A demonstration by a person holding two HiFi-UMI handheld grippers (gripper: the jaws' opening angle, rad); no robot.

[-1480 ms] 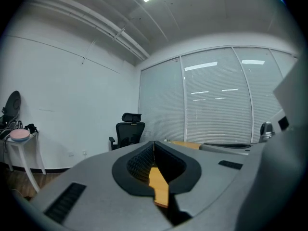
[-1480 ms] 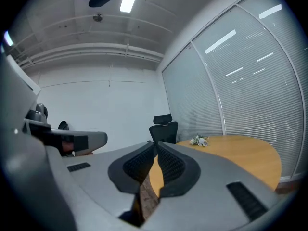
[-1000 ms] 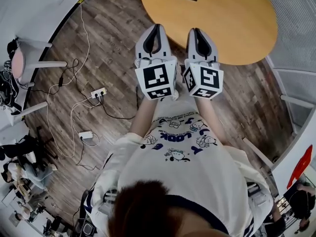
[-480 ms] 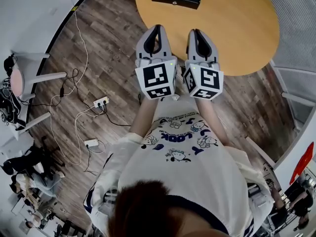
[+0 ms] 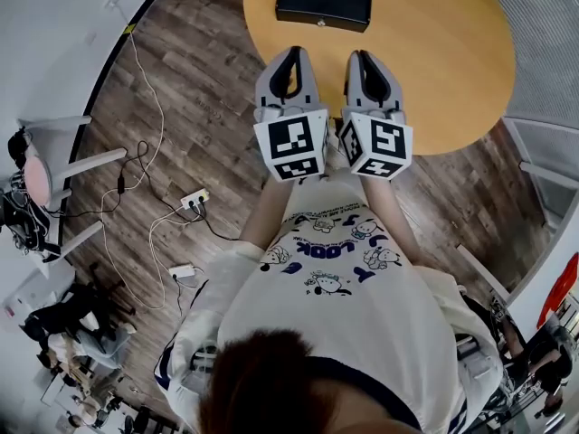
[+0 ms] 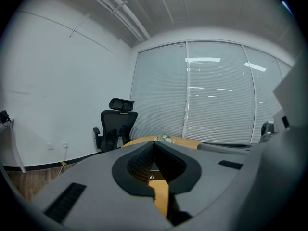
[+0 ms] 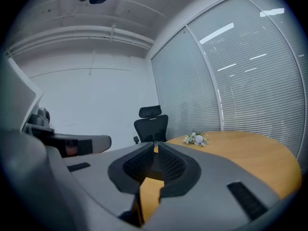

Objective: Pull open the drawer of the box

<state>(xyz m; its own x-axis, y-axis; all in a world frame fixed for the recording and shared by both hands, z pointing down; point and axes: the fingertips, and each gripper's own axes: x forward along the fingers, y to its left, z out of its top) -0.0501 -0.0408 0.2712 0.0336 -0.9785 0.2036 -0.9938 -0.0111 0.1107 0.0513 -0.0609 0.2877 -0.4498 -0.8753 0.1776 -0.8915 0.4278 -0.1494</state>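
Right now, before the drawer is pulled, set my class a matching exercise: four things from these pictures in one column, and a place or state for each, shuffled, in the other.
1 black box
2 power strip
3 flowers
4 left hand-held gripper

A jaws together, empty
B on the wooden floor
C flat on the table, drawer shut
D small pale bunch

Pairs: 1-C, 2-B, 3-D, 4-A

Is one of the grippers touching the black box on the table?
No, the left gripper and the right gripper hang over the table's near edge, apart from the black box farther back.
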